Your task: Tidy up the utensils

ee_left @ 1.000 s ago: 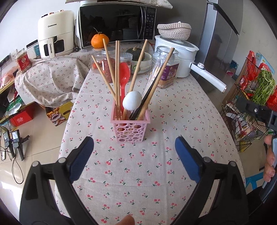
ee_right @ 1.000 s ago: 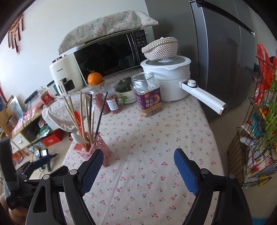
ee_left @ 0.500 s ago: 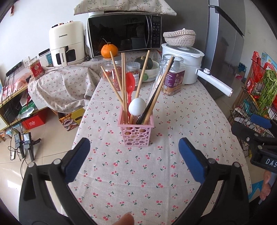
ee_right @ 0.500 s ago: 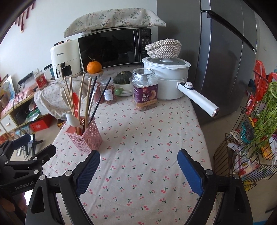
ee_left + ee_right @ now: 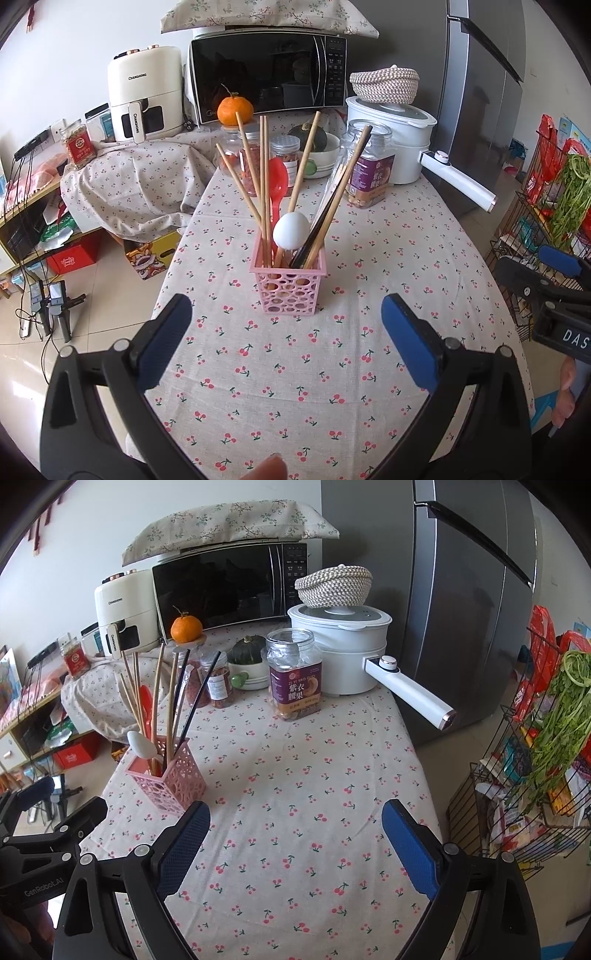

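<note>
Left wrist view centres the upright pink utensil basket (image 5: 289,284) ahead of the empty, wide-open left gripper (image 5: 286,345), nearer than the likewise open, empty right gripper (image 5: 293,843).

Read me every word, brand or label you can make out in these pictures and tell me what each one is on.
"CHANGHONG": on the front and the handle of the white air fryer.
"紫衣腰果": on the purple label of the big clear jar; smaller print there is too small to read.
"GenRobot.AI": on the left gripper body.
"DAS", cut off at the picture's edge: on the right gripper body.
Microwave buttons, red jar label, small jar label: too blurred to read.
</note>
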Motion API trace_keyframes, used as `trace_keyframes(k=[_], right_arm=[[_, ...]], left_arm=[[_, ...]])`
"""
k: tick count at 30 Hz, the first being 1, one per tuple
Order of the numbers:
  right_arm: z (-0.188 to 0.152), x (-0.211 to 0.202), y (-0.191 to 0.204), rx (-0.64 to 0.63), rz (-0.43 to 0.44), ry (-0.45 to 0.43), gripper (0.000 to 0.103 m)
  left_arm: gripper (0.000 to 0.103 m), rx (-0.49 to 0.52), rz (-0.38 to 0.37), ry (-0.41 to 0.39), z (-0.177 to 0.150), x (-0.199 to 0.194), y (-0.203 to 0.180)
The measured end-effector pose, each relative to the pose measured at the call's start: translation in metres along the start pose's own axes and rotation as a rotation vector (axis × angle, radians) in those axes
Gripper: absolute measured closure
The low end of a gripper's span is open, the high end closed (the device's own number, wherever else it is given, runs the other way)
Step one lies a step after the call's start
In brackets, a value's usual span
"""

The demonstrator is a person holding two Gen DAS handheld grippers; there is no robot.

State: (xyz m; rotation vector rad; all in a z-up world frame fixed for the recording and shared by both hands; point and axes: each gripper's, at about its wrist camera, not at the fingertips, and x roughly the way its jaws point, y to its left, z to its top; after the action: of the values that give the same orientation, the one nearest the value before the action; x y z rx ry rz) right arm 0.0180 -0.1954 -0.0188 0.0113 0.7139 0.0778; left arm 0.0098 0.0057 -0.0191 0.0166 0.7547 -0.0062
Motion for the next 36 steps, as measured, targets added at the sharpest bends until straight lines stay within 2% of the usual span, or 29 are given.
trace_keyframes(k=[36], right_arm=[[0.0014,0.0010,0.0021,0.005,-0.010,-0.006,0.008]], left_arm=[[0.001,0.002,0.000,-0.017,-0.0002,-0.0034,-0.0041]])
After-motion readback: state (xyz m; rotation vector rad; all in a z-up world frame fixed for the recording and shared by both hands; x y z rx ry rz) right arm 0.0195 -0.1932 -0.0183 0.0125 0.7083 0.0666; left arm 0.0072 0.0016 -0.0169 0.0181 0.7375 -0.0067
